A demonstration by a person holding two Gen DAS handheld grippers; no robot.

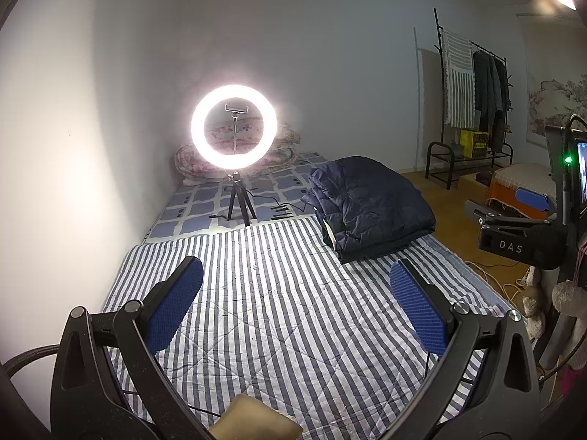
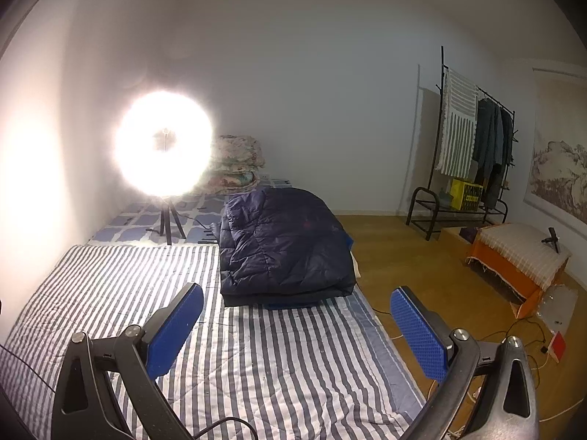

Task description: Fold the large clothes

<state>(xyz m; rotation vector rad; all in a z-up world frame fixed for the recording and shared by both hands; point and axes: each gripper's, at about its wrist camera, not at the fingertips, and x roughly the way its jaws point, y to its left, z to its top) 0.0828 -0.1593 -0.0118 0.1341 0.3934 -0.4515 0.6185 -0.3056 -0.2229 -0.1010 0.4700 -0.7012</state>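
A dark navy puffer jacket (image 1: 370, 205) lies folded into a thick bundle on the right side of the striped quilt (image 1: 279, 311), near the bed's edge. In the right wrist view the jacket (image 2: 286, 245) sits just beyond the fingers, on the same quilt (image 2: 256, 359). My left gripper (image 1: 296, 267) hovers open over the bare stripes, short of the jacket, with nothing between its blue pads (image 1: 176, 304). My right gripper (image 2: 297, 293) is also open and empty, its right finger out over the floor. The right gripper (image 1: 502, 203) also shows at the right edge of the left wrist view.
A lit ring light on a small tripod (image 1: 233, 128) stands on the bed behind the quilt, with floral bedding (image 2: 238, 161) stacked against the wall. A clothes rack (image 2: 473, 154), an orange cloth-topped box (image 2: 513, 256) and cables (image 2: 528, 333) occupy the wooden floor to the right.
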